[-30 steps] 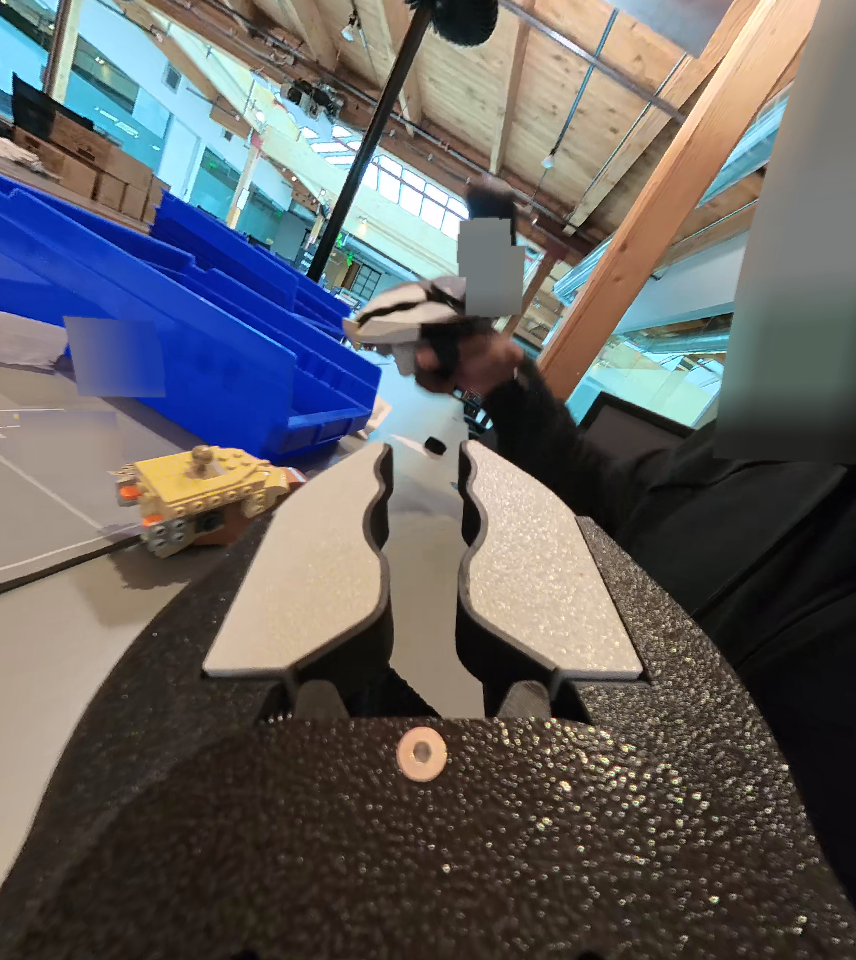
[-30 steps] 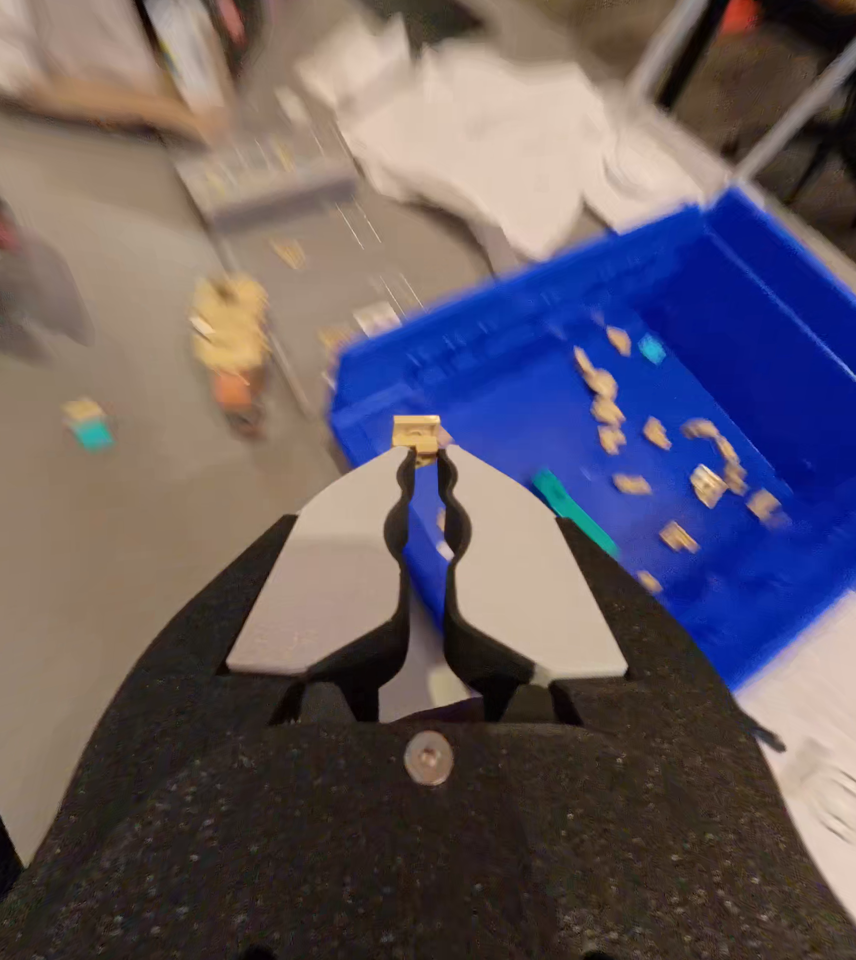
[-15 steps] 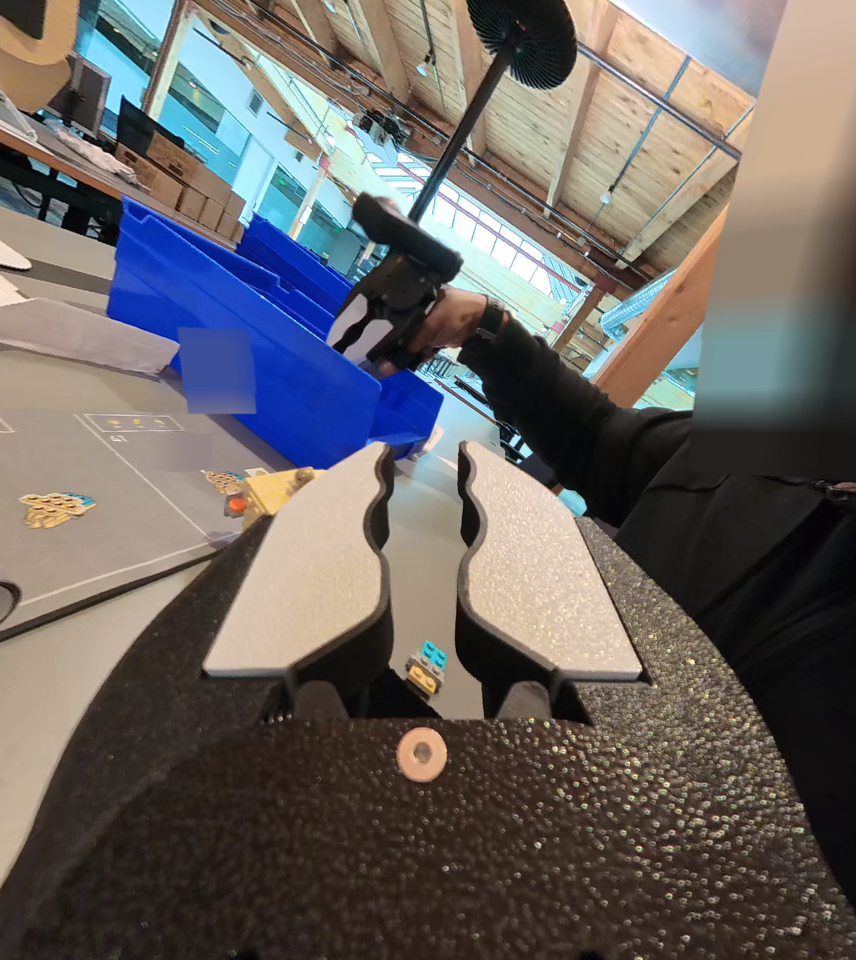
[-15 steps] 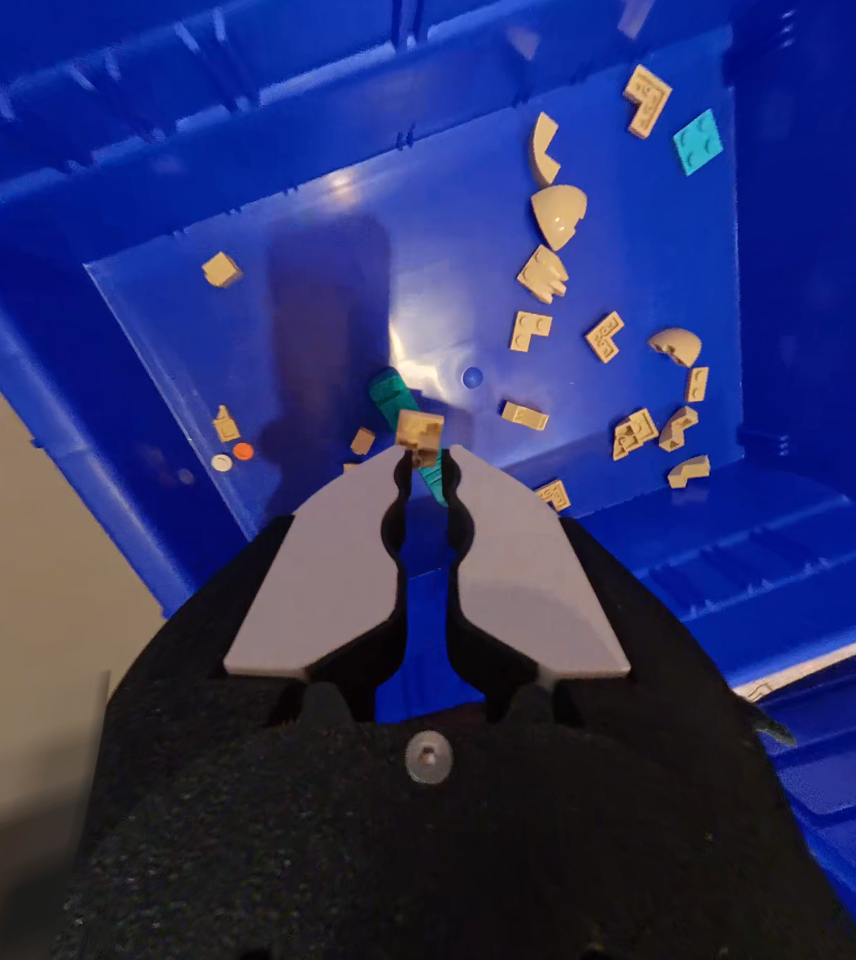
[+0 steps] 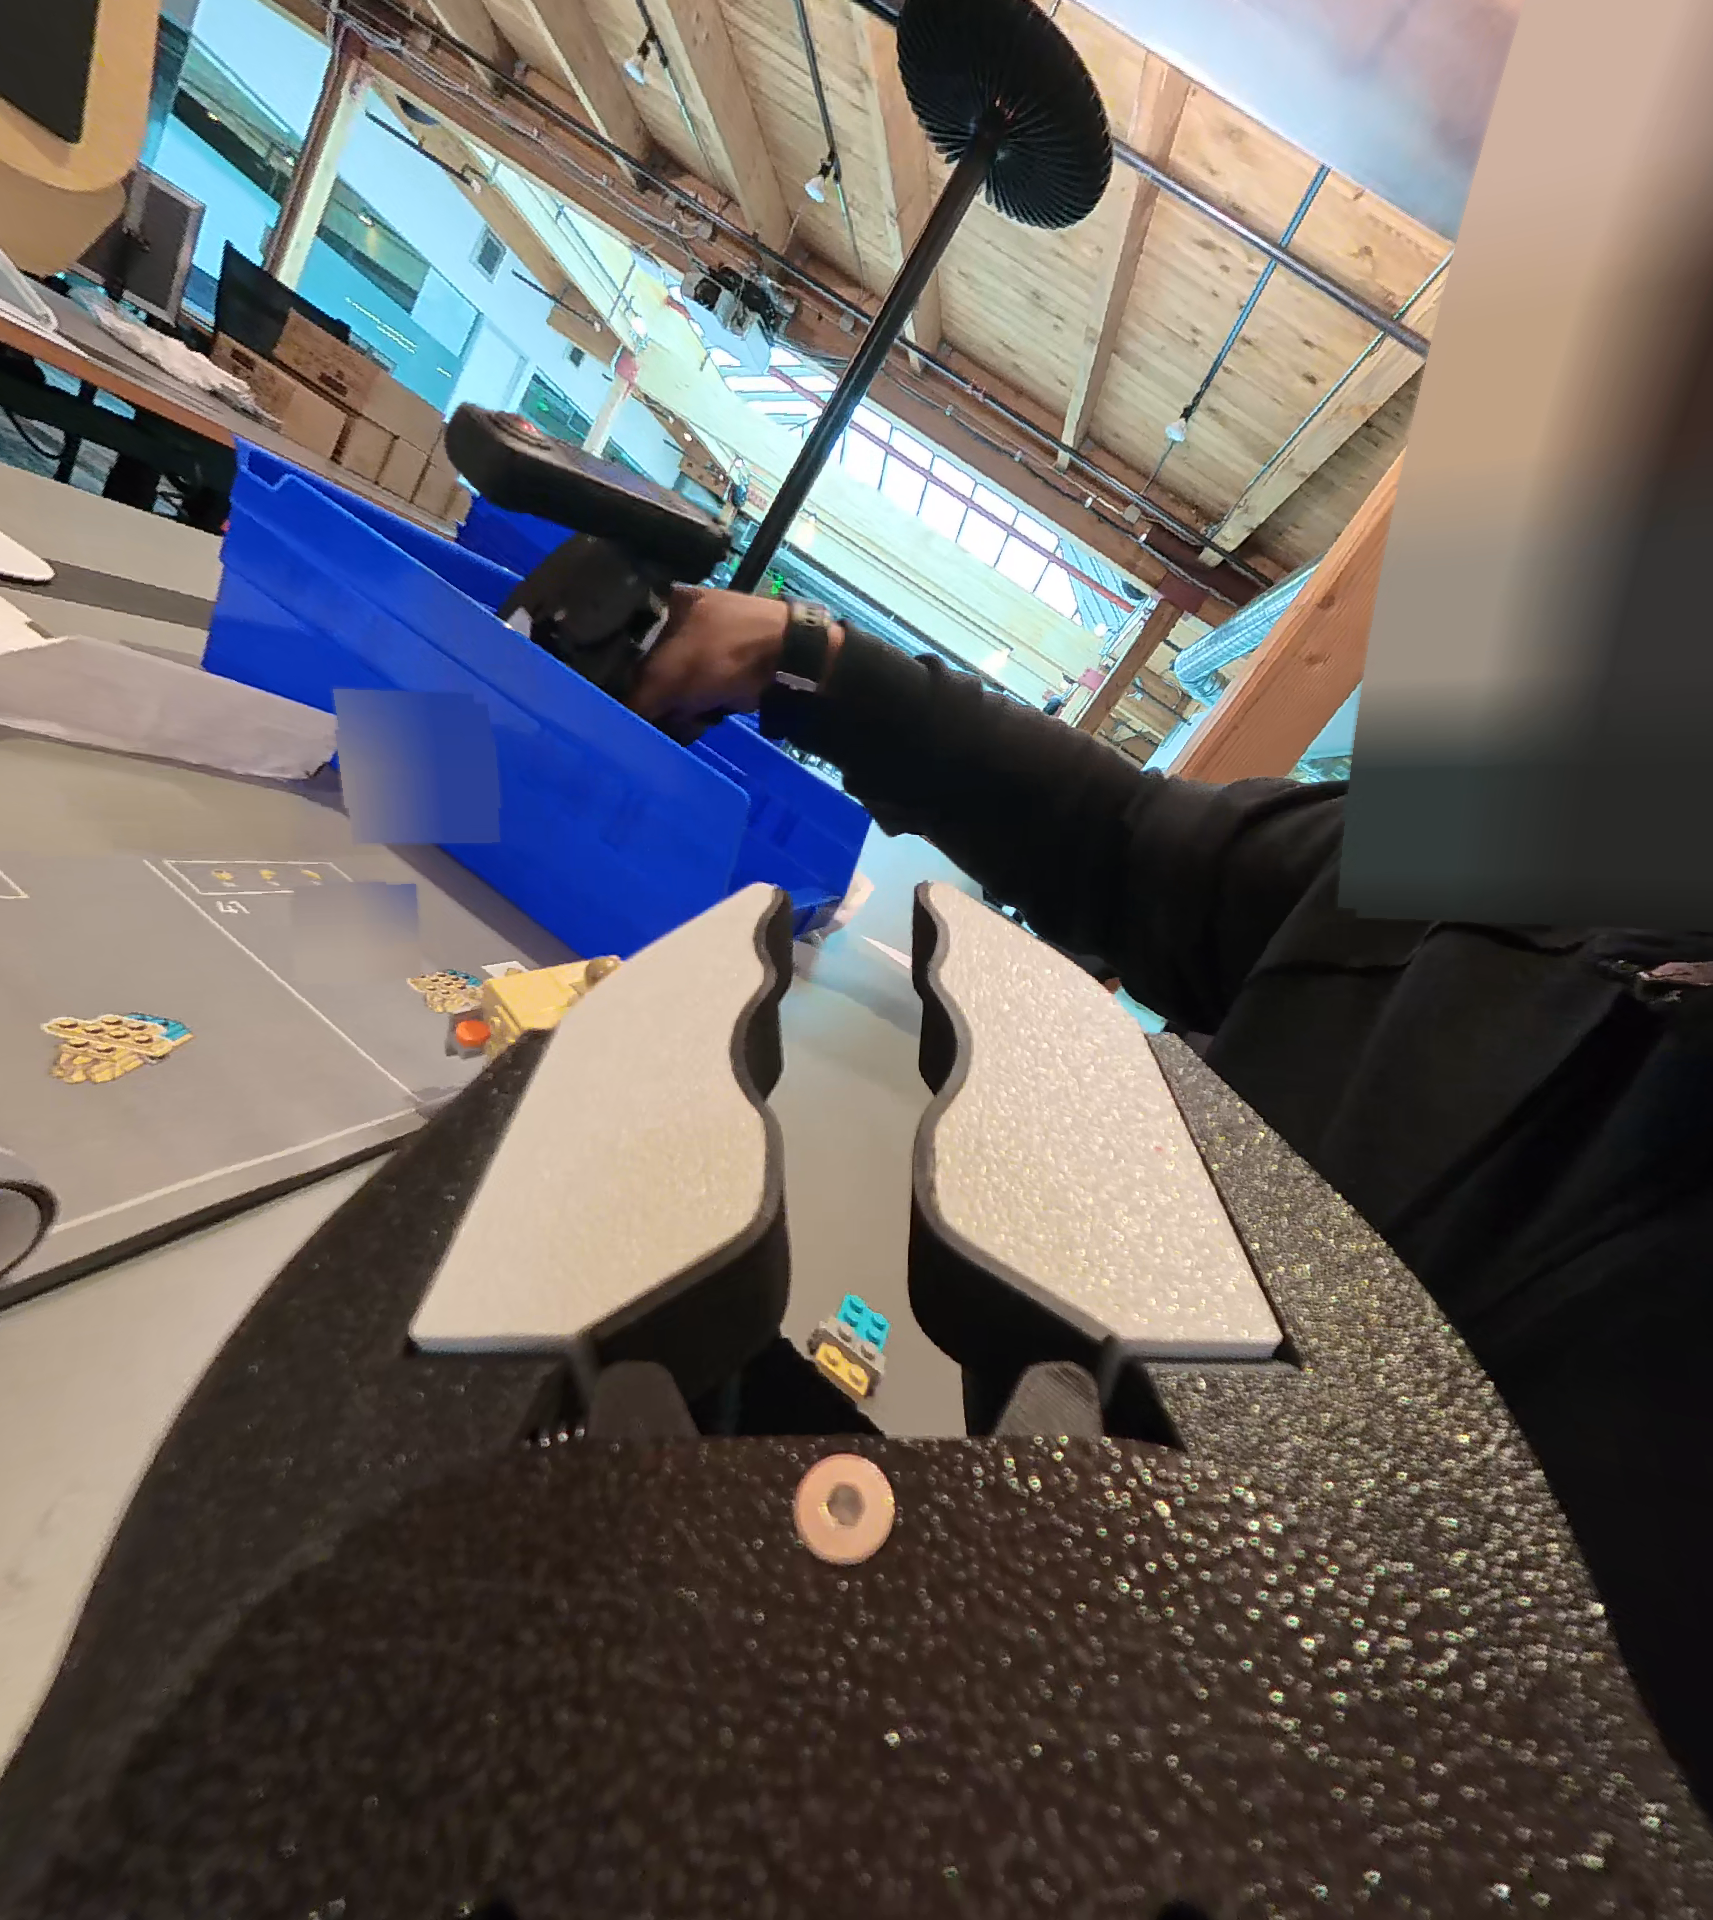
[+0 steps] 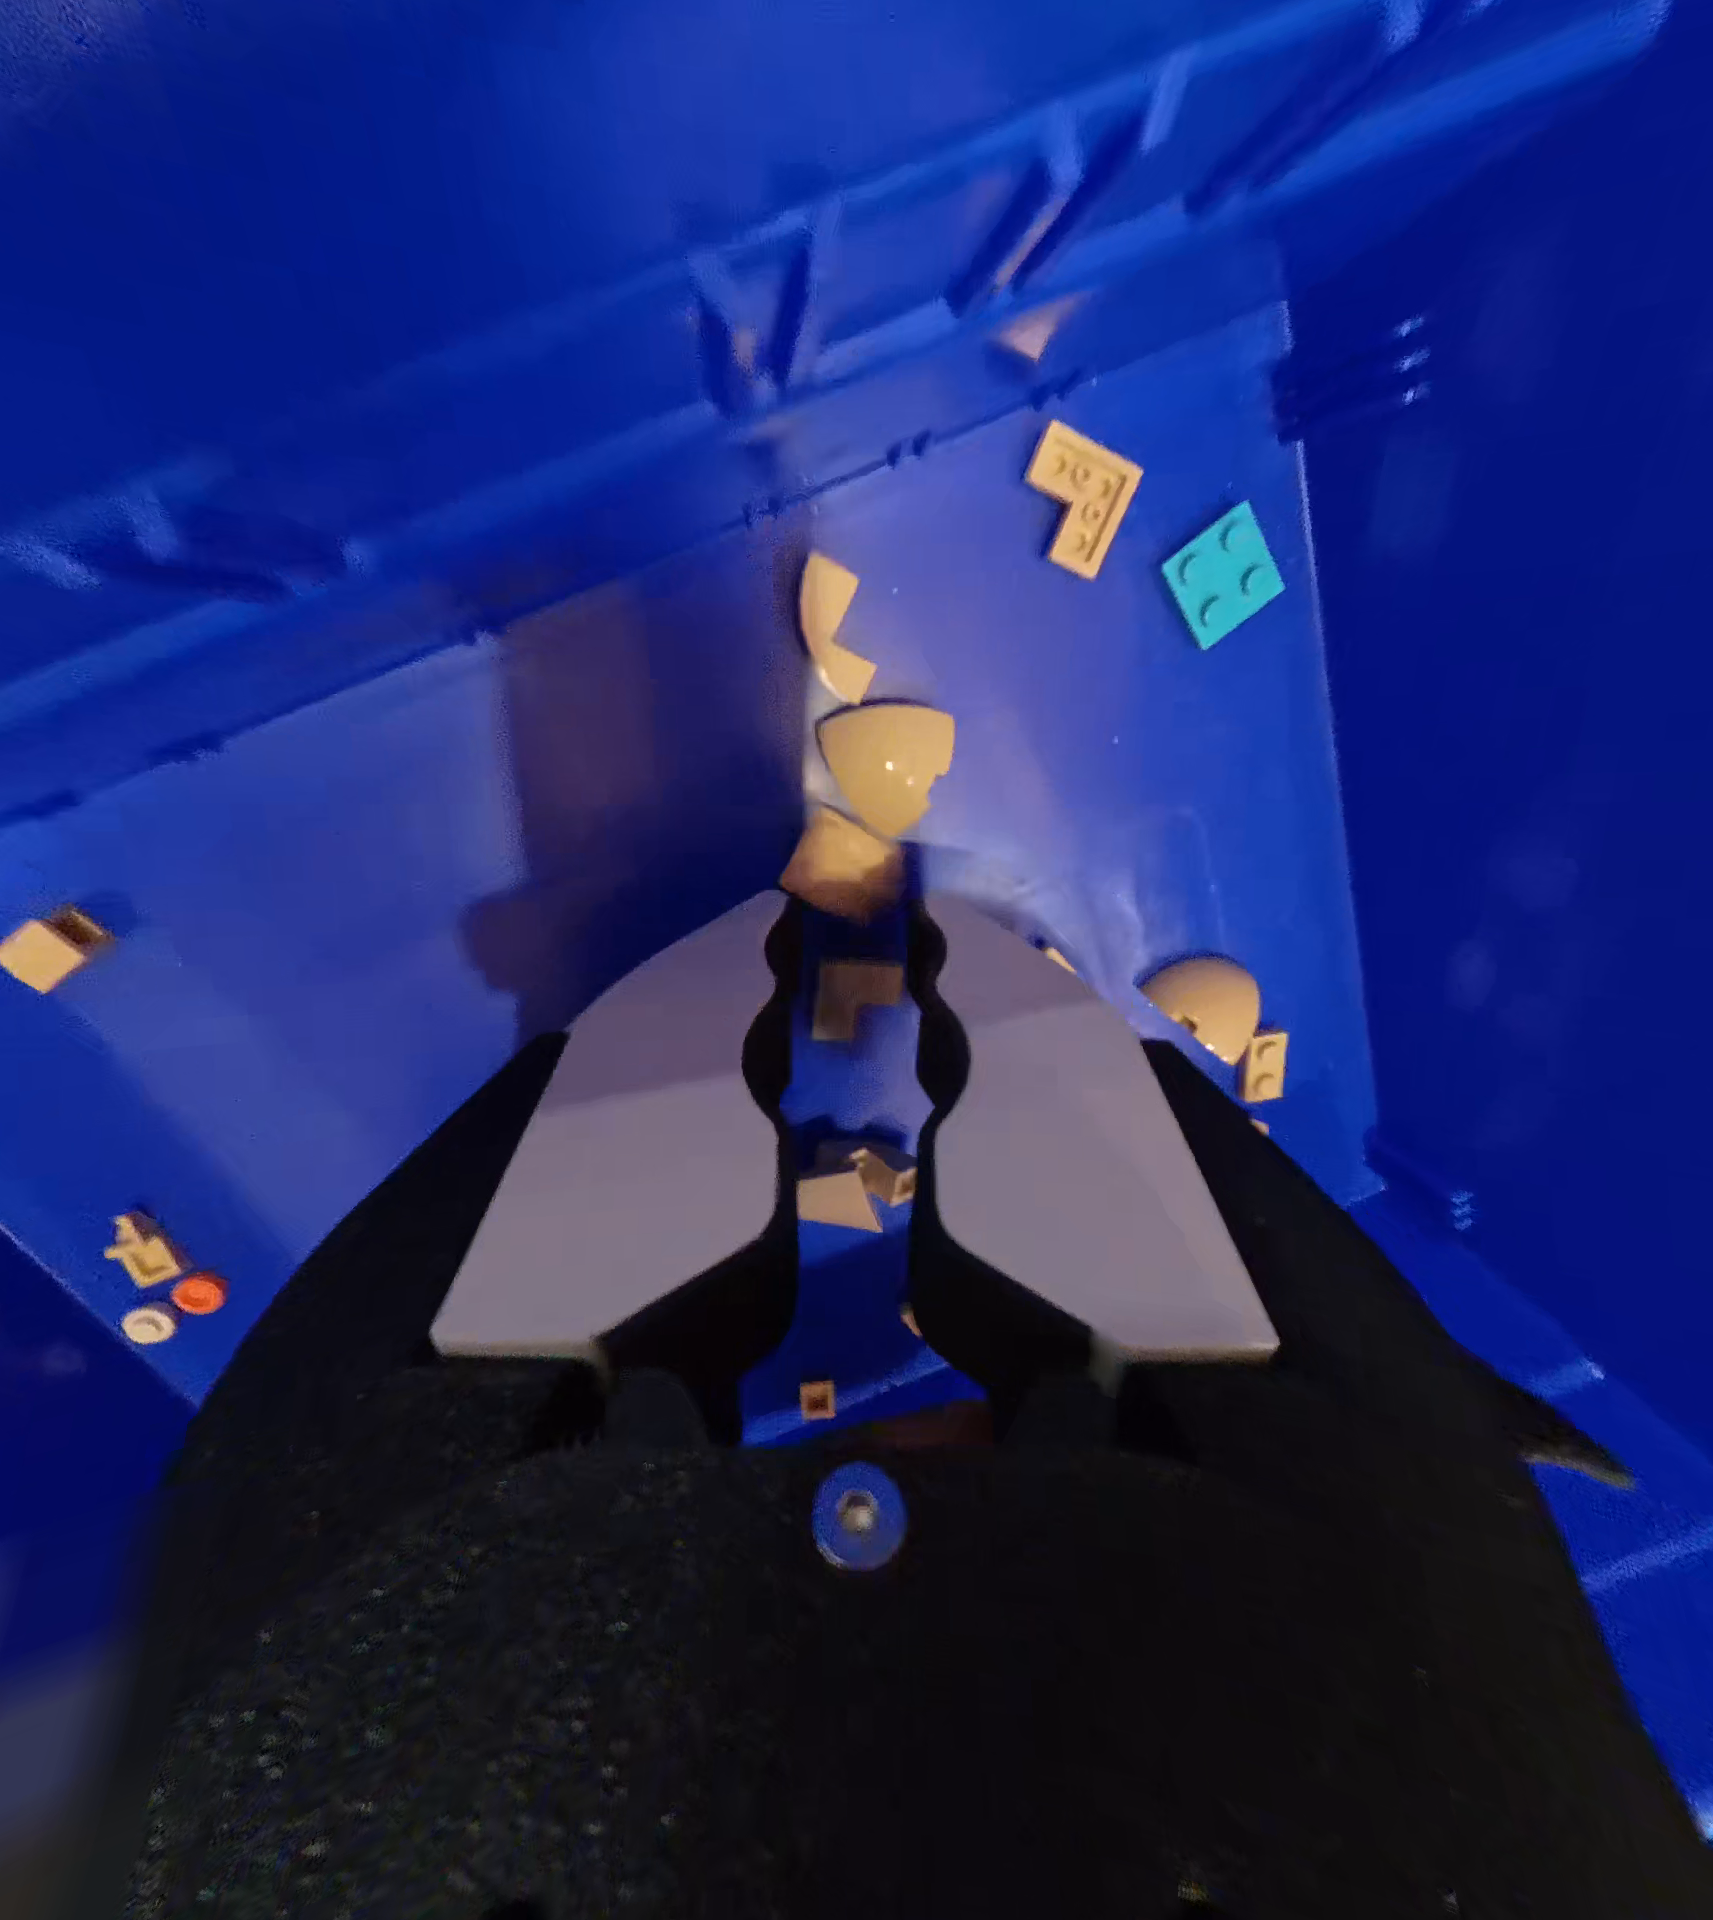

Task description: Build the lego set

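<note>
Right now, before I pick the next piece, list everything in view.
Blue bins: at least two, behind the mat.
Tan pieces: many, on the bin floor.
Teal plate: one, bin's far corner.
Orange stud, white stud: one each, bin's left edge.
Model: one, tan, in front of the bins.
Small assembly: one, teal-grey-yellow, on table under left gripper.
Mat: one, grey, left.
Left gripper: open, empty.
Right gripper: in bin, tan piece at tips, grip unclear.
</note>
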Available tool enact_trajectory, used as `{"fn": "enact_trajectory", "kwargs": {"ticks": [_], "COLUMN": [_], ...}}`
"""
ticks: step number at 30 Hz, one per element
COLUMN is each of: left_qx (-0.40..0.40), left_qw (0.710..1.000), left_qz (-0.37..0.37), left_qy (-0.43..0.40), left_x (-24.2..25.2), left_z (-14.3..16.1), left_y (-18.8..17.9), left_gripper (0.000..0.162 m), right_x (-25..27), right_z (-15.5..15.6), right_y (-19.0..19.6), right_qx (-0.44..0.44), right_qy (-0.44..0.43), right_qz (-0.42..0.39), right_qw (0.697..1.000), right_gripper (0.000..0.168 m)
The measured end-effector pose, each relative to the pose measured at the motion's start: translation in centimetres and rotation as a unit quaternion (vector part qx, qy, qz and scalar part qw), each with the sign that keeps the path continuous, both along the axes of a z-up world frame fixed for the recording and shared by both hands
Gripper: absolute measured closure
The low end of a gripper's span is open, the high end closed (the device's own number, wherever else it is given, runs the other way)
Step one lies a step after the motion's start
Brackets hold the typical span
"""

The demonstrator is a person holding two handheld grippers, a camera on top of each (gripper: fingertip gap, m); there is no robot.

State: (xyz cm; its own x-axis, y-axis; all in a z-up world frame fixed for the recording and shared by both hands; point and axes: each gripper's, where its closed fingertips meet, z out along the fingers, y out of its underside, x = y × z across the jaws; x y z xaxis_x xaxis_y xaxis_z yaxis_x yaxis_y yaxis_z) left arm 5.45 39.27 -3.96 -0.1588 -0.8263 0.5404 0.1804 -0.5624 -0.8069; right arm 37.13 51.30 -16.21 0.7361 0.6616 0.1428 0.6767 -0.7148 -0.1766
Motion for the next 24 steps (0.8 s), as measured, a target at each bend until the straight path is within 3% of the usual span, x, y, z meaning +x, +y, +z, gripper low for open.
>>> {"fn": "enact_trajectory", "kwargs": {"ticks": [2, 3, 10, 12, 18, 24], "left_qx": [0.000, 0.000, 0.011, 0.015, 0.024, 0.014], "left_qw": [1.000, 1.000, 1.000, 1.000, 1.000, 1.000], "left_qz": [-0.001, -0.001, 0.004, 0.005, 0.007, 0.008], "left_qy": [-0.002, -0.003, -0.001, 0.002, 0.007, 0.001], "left_x": [-0.2, -0.3, -0.8, -0.8, -0.7, -0.8], "left_z": [0.0, 0.1, 0.1, 0.0, -0.1, 0.0], "left_y": [-0.1, -0.2, -0.7, -0.9, -1.1, -0.9], "left_gripper": [0.141, 0.141, 0.143, 0.143, 0.143, 0.143], "right_x": [-0.3, -0.4, -1.1, -1.3, -1.4, -1.3], "right_z": [-0.2, -0.2, 0.6, 0.9, 0.1, 0.1], "right_y": [0.0, 0.1, -1.2, -0.9, 0.7, 1.1], "right_qx": [-0.003, 0.006, 0.023, 0.030, 0.044, 0.027], "right_qy": [0.009, 0.008, 0.028, 0.040, 0.050, 0.065], "right_qz": [0.000, 0.006, 0.013, -0.004, -0.018, -0.020], "right_qw": [1.000, 1.000, 0.999, 0.999, 0.998, 0.997], "right_gripper": [0.168, 0.168, 0.168, 0.155, 0.141, 0.151]}}
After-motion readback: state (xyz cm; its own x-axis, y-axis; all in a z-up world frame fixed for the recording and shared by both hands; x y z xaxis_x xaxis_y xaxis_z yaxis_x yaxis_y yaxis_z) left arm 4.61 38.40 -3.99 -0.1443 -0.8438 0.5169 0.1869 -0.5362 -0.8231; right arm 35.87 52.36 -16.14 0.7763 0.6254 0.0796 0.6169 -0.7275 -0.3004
